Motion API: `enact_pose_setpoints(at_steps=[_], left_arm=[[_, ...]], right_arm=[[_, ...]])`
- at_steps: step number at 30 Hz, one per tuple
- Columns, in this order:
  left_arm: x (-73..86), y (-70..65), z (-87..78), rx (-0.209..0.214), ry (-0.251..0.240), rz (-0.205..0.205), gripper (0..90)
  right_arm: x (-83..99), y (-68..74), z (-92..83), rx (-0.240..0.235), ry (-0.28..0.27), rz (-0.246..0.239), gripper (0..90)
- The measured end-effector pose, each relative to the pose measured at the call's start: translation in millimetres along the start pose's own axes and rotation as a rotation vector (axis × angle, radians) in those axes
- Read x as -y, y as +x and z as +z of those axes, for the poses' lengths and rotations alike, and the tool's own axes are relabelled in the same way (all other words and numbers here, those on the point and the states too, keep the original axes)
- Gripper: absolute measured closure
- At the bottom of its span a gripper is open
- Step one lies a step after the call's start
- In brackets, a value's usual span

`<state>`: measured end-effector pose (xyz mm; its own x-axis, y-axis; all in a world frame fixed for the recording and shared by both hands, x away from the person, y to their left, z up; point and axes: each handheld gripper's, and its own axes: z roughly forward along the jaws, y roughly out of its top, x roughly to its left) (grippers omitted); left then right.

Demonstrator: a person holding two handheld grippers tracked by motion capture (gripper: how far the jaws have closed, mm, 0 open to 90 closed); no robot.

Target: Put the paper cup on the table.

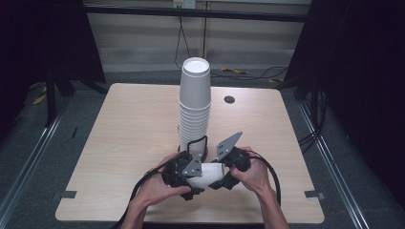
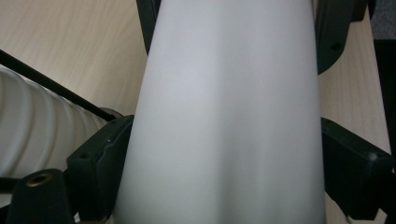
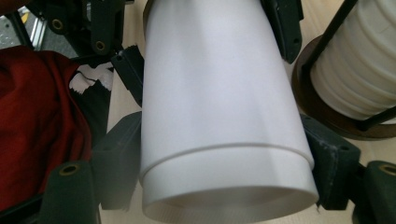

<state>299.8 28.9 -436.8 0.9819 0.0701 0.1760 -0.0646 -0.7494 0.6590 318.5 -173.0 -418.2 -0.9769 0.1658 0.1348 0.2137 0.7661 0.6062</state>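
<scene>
Cup (image 1: 208, 172): lay sideways, held between both grippers, low over surface (image 1: 129, 129).
Left gripper (image 1: 193, 177): jaws clamped on cup.
Right gripper (image 1: 224, 174): jaws clamped on cup.
Cup stack (image 1: 194, 102): upright just behind.

white paper cup (image 1: 208, 172) | on its side, off the table | clamped between both claws

No lettering, label, brand or number can be read anywhere I look; the white paper cup (image 2: 224, 116) between my jaws is blank; the stacked cups (image 1: 195, 102) at frame centre are plain; the wooden table (image 1: 124, 129) carries no marking.
</scene>
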Motion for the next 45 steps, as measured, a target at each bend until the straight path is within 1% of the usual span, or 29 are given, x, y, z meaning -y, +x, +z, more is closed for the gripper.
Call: enact_pose_setpoints(at_steps=[1,4,6,10,11,12,14,15,16,17,18,20,22,23,24,25,26,28,29,30,32,33,35,36,37,38,40,41,45], left_arm=[[0.0,0.1,-1.1,0.010,-0.011,-0.005,13.1],[0.3,0.4,-2.8,-0.001,-0.034,-0.009,13.0],[0.8,1.1,-3.6,0.002,-0.043,-0.008,12.8],[0.7,1.2,-4.8,-0.002,-0.055,0.006,13.2],[0.9,1.0,-5.5,0.001,-0.052,-0.001,13.2],[1.0,1.2,-5.3,0.001,-0.067,0.005,13.2],[1.3,1.6,-7.3,0.004,-0.074,0.002,13.5],[1.2,3.6,-9.4,0.008,-0.060,0.025,13.7],[1.6,2.8,-9.0,0.001,-0.087,0.005,13.7],[1.8,4.1,-10.4,0.011,-0.089,0.010,13.7],[2.0,3.7,-10.9,0.008,-0.113,-0.012,13.8],[2.9,5.1,-13.0,0.012,-0.149,-0.029,13.9],[4.0,4.9,-15.2,0.019,-0.183,-0.055,14.6],[4.4,5.5,-16.1,0.021,-0.201,-0.053,15.2],[4.9,5.1,-17.2,0.013,-0.216,-0.065,15.5],[5.3,5.6,-18.4,0.010,-0.230,-0.061,15.5],[5.8,5.3,-19.6,0.007,-0.246,-0.073,15.6],[6.2,5.9,-22.3,-0.001,-0.268,-0.077,15.4],[6.5,5.7,-23.9,-0.016,-0.286,-0.089,15.7],[6.8,5.8,-24.8,-0.015,-0.294,-0.092,15.4],[8.2,5.7,-28.0,-0.038,-0.321,-0.107,15.7],[9.4,6.4,-29.7,-0.043,-0.330,-0.102,15.7],[12.5,7.0,-31.9,-0.043,-0.363,-0.124,15.7],[14.3,7.8,-33.4,-0.053,-0.371,-0.128,15.7],[16.3,7.3,-34.5,-0.063,-0.385,-0.145,15.7],[18.1,7.5,-35.4,-0.066,-0.403,-0.153,15.6],[21.8,7.9,-38.2,-0.057,-0.436,-0.171,15.7],[23.4,7.8,-39.5,-0.065,-0.449,-0.181,15.7],[27.5,7.5,-42.0,-0.091,-0.458,-0.198,15.6]], right_arm=[[0.1,0.1,-0.3,0.000,-0.001,0.001,24.5],[0.2,0.8,-1.5,0.004,-0.008,0.003,24.5],[0.1,0.7,-2.2,0.008,-0.012,-0.004,24.5],[0.8,0.8,-1.9,0.004,-0.015,0.000,24.5],[0.9,0.8,-1.8,0.006,-0.019,-0.003,24.5],[1.1,0.7,-2.0,0.005,-0.021,-0.006,24.5],[1.3,0.8,-2.2,0.004,-0.020,-0.006,24.5],[1.4,0.9,-2.4,0.002,-0.022,-0.006,24.5],[1.3,1.2,-2.5,-0.001,-0.024,-0.003,24.5],[1.3,1.3,-2.7,0.009,-0.027,-0.007,24.5],[1.5,1.1,-3.3,0.002,-0.030,-0.007,24.5],[2.2,1.0,-4.6,0.003,-0.040,-0.005,24.5],[2.3,0.9,-5.0,0.009,-0.041,-0.009,24.5],[2.6,0.8,-5.3,0.009,-0.043,-0.009,24.5],[3.2,0.9,-5.6,0.008,-0.044,-0.002,24.5],[3.9,0.6,-5.9,0.012,-0.048,-0.001,24.5],[4.7,0.1,-6.2,0.011,-0.049,0.000,24.5],[6.1,-0.4,-6.7,0.015,-0.054,0.002,24.5],[6.7,-0.5,-6.7,0.014,-0.055,0.004,24.5],[7.6,-0.6,-7.4,0.017,-0.066,0.008,24.5],[9.1,-0.9,-8.1,0.016,-0.066,0.012,24.4],[10.2,-0.8,-8.4,0.017,-0.071,0.018,24.4],[12.6,-1.1,-9.1,0.023,-0.080,0.028,24.3],[14.0,-1.2,-9.6,0.021,-0.083,0.034,24.3],[15.2,-1.4,-10.4,0.027,-0.086,0.036,24.2],[16.6,-1.8,-11.1,0.037,-0.099,0.039,24.2],[19.8,-2.2,-12.5,0.035,-0.119,0.050,24.2],[21.5,-2.6,-12.9,0.039,-0.127,0.057,24.1],[27.8,-3.6,-12.3,0.041,-0.143,0.074,24.3]])
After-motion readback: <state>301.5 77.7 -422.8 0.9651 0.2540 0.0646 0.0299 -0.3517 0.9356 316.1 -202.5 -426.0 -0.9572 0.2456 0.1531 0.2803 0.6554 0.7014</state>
